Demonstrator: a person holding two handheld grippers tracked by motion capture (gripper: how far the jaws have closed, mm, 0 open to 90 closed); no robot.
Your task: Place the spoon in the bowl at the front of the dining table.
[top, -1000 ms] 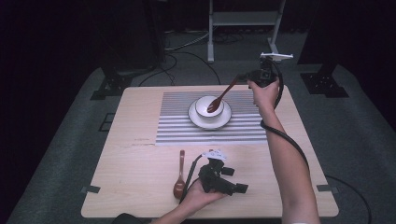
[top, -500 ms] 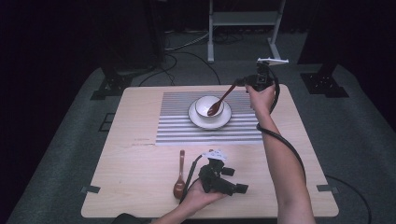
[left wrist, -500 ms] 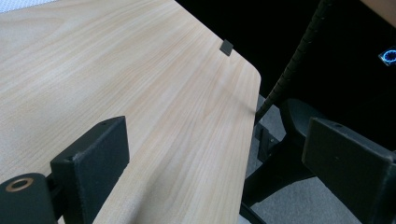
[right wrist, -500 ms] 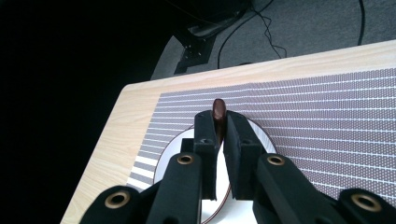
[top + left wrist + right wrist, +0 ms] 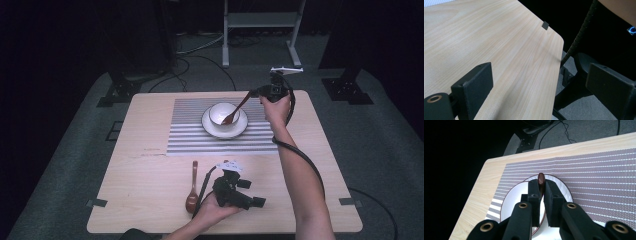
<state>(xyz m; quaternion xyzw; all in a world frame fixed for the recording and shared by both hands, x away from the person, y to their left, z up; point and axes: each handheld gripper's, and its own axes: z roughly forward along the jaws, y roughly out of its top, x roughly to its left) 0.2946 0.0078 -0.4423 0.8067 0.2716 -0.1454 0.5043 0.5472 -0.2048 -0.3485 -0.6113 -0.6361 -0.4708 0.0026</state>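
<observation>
A white bowl [image 5: 220, 113] stands on a white plate [image 5: 210, 127] on the striped mat [image 5: 185, 135]. My right gripper [image 5: 259, 93] is held above the mat's far right corner, shut on the handle of a brown spoon [image 5: 239, 107] whose scoop end dips into the bowl. The right gripper view looks along the shut jaws [image 5: 542, 187], with the spoon [image 5: 540, 179] pinched between them over the plate [image 5: 511, 202]. A second brown spoon [image 5: 192, 187] lies near the front edge. Just right of it my left gripper [image 5: 252, 201] rests in a hand; its jaws [image 5: 541, 87] stand open over bare wood.
The wooden table [image 5: 150, 200] has rounded corners and small grey tape tabs [image 5: 545, 25] at its edges. The right gripper's ribbed cable [image 5: 300, 157] trails along the right forearm. A metal stand [image 5: 260, 30] and loose cables lie on the dark floor behind.
The right gripper has come down and a little left with the spoon, tipping its scoop end lower into the bowl. The left gripper and the spoon beside it have stayed still.
</observation>
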